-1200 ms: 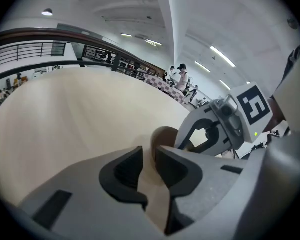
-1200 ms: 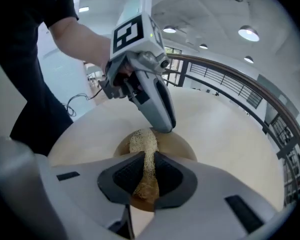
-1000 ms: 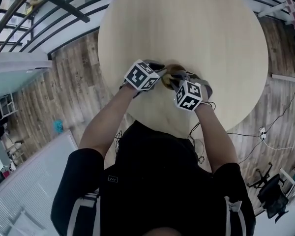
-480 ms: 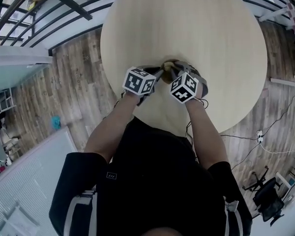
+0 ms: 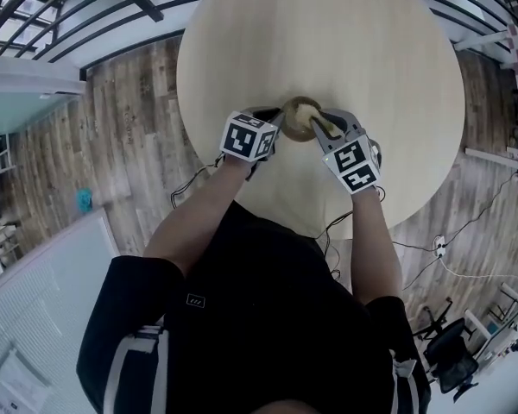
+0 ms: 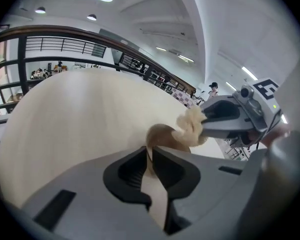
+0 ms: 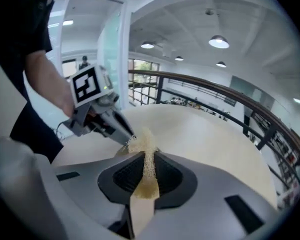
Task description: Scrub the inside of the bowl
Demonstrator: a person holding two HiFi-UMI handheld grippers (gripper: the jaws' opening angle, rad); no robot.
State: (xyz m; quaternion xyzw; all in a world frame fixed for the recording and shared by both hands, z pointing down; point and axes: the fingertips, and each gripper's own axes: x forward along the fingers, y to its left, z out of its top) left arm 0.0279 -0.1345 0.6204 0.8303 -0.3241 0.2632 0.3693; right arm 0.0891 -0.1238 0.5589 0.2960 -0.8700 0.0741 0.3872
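Pale round table (image 5: 328,41) fills the middle of the head view, with wood floor and dark railings around it. The small brown bowl (image 5: 298,115) stands on it near the person's edge, between the two tools.

The left tongs (image 6: 151,156) have just been closing, and the thin wall of the bowl now stands pinched between their jaws, so the bowl is fixed by its rim. The right tongs (image 7: 149,164) are clamped on a cream, fibrous scrubber (image 7: 146,149).

A second ago both marker cubes sat tight together over the bowl and hid most of it. Now the right tongs have drawn off to the right and up, and the bowl shows more openly. The scrubber's free end sits at the rim, beside the left tongs' tip. I cannot tell if it touches the inside.

I judge this a regrip: the bowl is steadied, and the scrubbing should go on from here.
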